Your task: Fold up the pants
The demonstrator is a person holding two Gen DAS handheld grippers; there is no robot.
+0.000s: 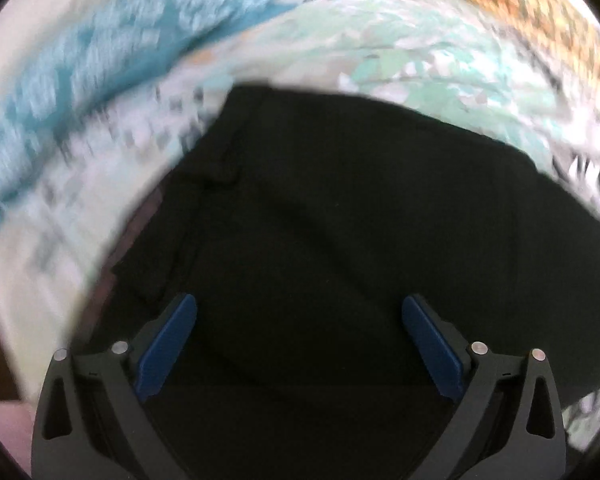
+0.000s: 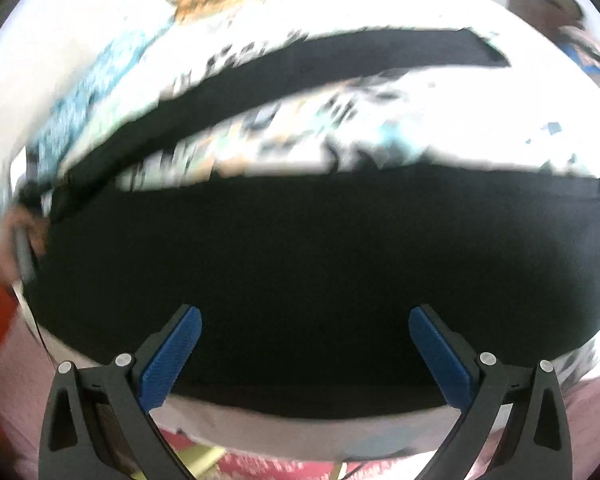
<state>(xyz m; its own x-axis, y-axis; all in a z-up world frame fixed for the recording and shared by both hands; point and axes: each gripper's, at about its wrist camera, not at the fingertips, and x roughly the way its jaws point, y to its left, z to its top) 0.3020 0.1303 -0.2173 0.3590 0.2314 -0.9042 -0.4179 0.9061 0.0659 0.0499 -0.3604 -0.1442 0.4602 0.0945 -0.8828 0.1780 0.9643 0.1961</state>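
Black pants point(image 1: 340, 240) lie spread on a patterned bedsheet point(image 1: 420, 52). In the left wrist view my left gripper point(image 1: 299, 304) is open just above the dark cloth, with nothing between its blue pads point(image 1: 168, 344). In the right wrist view the pants point(image 2: 320, 256) show as a wide near part and a thin far leg point(image 2: 300, 64) stretching to the right. My right gripper point(image 2: 305, 316) is open over the near part, close to its front edge. Both views are blurred.
A blue patterned pillow or cloth point(image 1: 100, 68) lies at the far left, and an orange patterned one point(image 1: 520, 12) at the far right. The bed's near edge point(image 2: 300, 432) with pink and red cloth point(image 2: 260, 464) below shows in the right wrist view.
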